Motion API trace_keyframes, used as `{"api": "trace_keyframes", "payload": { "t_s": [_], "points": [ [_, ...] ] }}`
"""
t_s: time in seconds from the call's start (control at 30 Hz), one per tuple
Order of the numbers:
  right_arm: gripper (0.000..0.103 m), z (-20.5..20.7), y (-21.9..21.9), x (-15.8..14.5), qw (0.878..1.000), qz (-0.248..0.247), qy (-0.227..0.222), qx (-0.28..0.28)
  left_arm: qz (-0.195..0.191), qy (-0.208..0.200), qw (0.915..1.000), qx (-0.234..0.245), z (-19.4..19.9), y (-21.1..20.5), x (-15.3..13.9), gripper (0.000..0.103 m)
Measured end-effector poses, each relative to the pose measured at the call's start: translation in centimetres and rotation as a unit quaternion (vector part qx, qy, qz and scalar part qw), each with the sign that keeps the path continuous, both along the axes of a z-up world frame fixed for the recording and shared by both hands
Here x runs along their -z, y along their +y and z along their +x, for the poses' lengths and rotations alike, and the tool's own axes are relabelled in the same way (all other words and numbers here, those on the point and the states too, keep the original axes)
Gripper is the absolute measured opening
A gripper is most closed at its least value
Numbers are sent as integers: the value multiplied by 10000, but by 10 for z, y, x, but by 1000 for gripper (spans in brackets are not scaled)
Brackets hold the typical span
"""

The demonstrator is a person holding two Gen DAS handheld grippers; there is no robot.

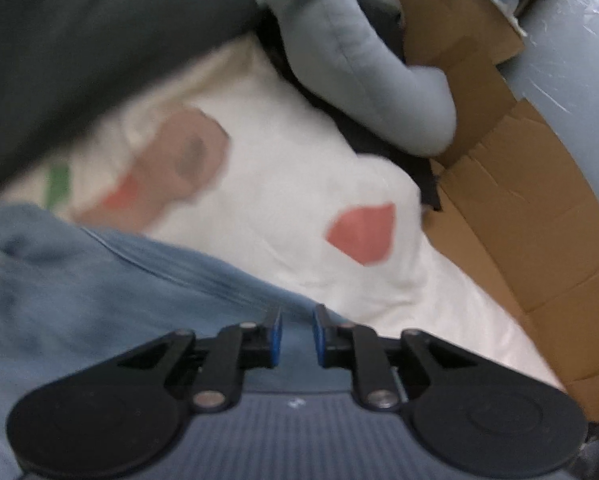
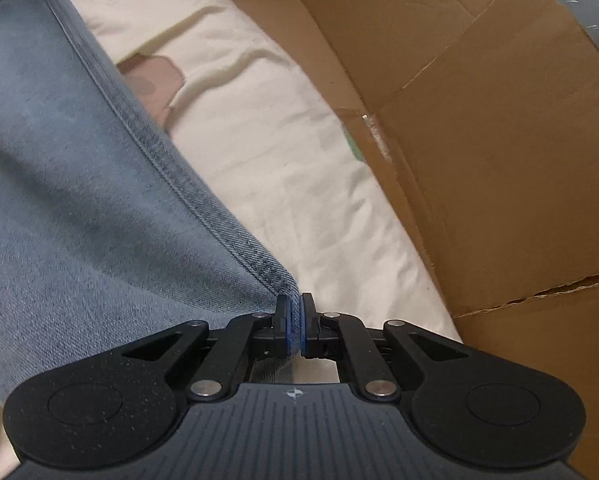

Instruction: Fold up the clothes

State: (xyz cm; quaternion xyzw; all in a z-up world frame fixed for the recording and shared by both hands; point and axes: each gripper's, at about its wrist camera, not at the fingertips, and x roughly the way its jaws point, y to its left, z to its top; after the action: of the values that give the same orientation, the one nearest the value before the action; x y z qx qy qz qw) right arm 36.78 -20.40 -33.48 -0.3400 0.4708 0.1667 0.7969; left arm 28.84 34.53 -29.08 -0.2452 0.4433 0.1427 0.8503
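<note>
The right hand-held gripper (image 2: 295,322) pinches the stitched seam of faded denim jeans (image 2: 79,184), while the left hand-held gripper (image 1: 297,334), blurred, seems parted over the same denim on a creamy wrinkled sheet (image 2: 283,168).

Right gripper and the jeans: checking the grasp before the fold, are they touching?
Touching. The right wrist view shows the right gripper shut on the jeans seam edge.

One pair of blue jeans (image 2: 79,184) is showing in both wrist views. One white printed sheet (image 1: 283,184) is lying beneath it, carrying two red patches and one green mark (blurred, so prints may be undercounted). One dark grey garment (image 1: 99,40) and one pale blue-grey garment (image 1: 355,64) are lying further back. Cardboard (image 2: 479,140) is showing as several flattened panels, exact count unclear.
</note>
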Motion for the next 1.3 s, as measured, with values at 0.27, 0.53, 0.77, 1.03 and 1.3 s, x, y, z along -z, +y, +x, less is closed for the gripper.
{"api": "trace_keyframes", "payload": {
  "t_s": [0.27,0.53,0.77,1.03,1.3],
  "points": [
    [1,-3,-1,-7,9994,-48,-349,-33,679,489,9965,43,-8,18,16,34],
    [1,9,0,-10,9989,-82,-452,36,1209,514,9909,305,-4,15,53,38],
    [1,25,7,-7,9981,-228,-556,107,1408,241,9894,271,18,22,63,31],
    [3,49,10,0,9978,-245,-548,267,1431,54,9893,288,36,34,65,24],
    [19,63,-2,-3,9965,-14,-422,722,1478,109,9874,553,33,27,35,16]
  ]
}}
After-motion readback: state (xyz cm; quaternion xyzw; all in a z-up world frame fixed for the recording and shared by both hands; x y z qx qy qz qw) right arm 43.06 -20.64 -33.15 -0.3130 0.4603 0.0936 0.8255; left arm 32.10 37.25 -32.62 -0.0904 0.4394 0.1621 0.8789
